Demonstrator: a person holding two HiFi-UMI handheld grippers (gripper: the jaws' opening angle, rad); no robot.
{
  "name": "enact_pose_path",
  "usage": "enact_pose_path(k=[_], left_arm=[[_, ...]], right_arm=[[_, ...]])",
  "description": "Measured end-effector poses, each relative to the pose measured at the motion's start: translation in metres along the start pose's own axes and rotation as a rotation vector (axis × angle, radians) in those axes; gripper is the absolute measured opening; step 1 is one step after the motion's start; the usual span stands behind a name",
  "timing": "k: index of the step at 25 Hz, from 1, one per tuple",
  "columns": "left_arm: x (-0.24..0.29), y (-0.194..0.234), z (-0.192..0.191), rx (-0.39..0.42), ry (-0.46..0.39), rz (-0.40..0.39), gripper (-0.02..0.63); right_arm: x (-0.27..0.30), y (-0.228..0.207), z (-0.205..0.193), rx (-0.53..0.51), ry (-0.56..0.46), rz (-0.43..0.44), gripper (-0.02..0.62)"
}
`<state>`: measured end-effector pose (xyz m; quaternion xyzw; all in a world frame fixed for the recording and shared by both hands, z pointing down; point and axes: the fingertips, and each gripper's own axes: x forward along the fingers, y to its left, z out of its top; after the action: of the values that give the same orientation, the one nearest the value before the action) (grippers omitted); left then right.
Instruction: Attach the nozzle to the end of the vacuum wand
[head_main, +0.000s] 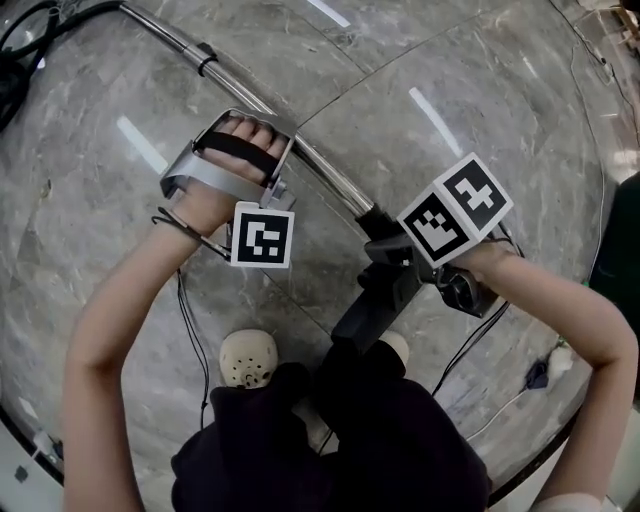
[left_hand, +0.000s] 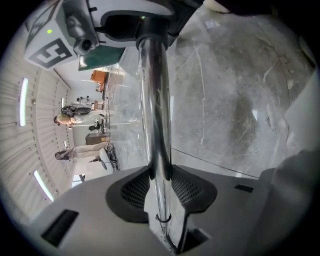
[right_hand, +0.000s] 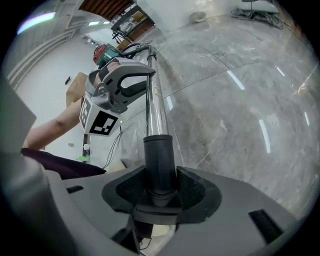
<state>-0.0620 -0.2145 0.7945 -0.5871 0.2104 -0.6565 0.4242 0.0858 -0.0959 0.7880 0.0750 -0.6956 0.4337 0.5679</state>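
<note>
- The left gripper (left_hand: 160, 186) was clamped on the chrome vacuum wand (head_main: 240, 90), with its mesh pads pressed against the tube on both sides.
- The right gripper (right_hand: 160, 192) was closed round the black collar of the nozzle (head_main: 372, 290). The collar filled the gap between its jaws.
- In the head view the wand ran from the upper left down toward the middle. The nozzle sat at its near end, in line with the tube and just below the right gripper's marker cube, above the grey marble floor (head_main: 480, 110).
- The step in hand looked like the joining itself. In the right gripper view the bright tube came straight out of the collar, so the two parts were at least touching (no view showed whether the fit had seated fully).
- The next move probably called for a firm push along the tube's own line. The left gripper would need to hold the wand steady while the right kept the collar square, because a tilted collar could jam or slip off.
- No box, bin or other container showed in any view, so there were no contents to describe.
</note>
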Motion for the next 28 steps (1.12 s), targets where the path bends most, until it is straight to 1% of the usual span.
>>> enact_pose_path(k=[2,4,7,11,14,18,23,28], left_arm=[[0.0,-0.004,0.003,0.019,-0.016,0.008,0.138],[-0.002,-0.008,0.008,0.035,-0.058,0.009,0.138],[-0.006,-0.011,0.013,0.047,-0.115,0.014,0.138],[-0.008,-0.011,0.013,0.076,-0.15,0.029,0.14],[-0.009,-0.015,0.015,0.107,-0.181,0.015,0.14],[-0.01,-0.034,0.016,0.156,-0.206,-0.009,0.14],[-0.015,-0.049,0.016,0.206,-0.244,-0.008,0.141],[-0.01,-0.065,0.018,0.261,-0.243,-0.035,0.143]], right_arm=[[0.004,-0.001,-0.001,-0.007,0.021,-0.002,0.193],[0.008,-0.001,-0.005,-0.03,0.059,-0.001,0.184],[0.011,0.002,-0.009,-0.038,0.111,0.023,0.179],[0.012,0.003,-0.008,-0.064,0.134,0.038,0.175],[0.013,0.005,-0.007,-0.078,0.185,0.055,0.167],[0.031,0.008,-0.008,-0.071,0.259,0.071,0.163],[0.046,0.015,-0.009,-0.093,0.282,0.091,0.161],[0.062,0.013,-0.004,-0.086,0.246,0.066,0.161]])
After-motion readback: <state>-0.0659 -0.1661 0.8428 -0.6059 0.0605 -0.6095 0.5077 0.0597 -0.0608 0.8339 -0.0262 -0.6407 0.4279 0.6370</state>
